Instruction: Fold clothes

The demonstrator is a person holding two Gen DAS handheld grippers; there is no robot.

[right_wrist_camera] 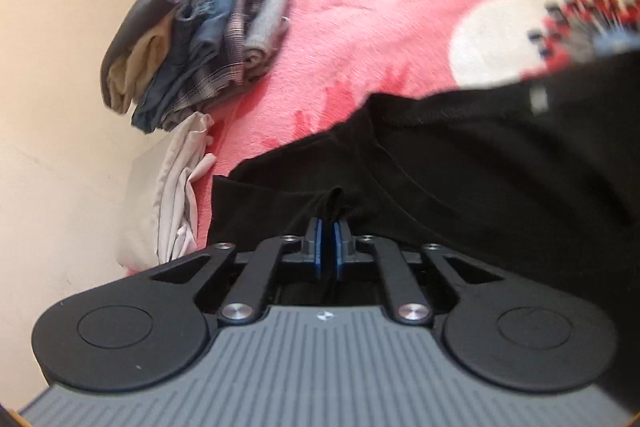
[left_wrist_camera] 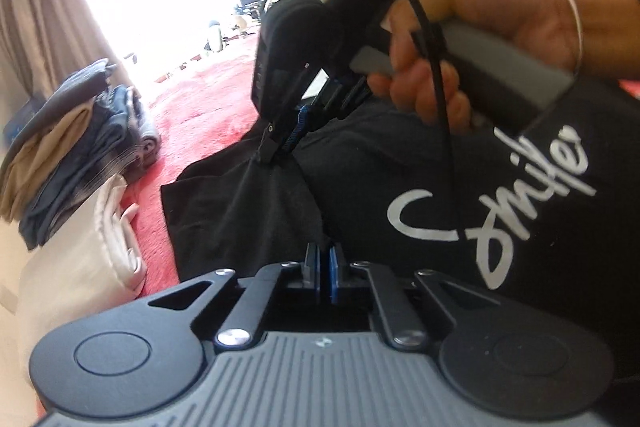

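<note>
With both the left tongs [left_wrist_camera: 323,269] and right tongs [right_wrist_camera: 331,241] clenched on the black T-shirt [left_wrist_camera: 360,163], the fold wanted both pinches carried level and taut across the pink bed [right_wrist_camera: 360,27].

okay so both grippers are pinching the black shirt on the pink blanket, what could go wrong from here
1. Each gripper, left and right, pinches only a small tuft of the black printed t-shirt, so the fabric might slip out when lifted.
2. The stack of folded clothes sits close by on the pink fleece blanket; a wide swing could topple it.
</note>
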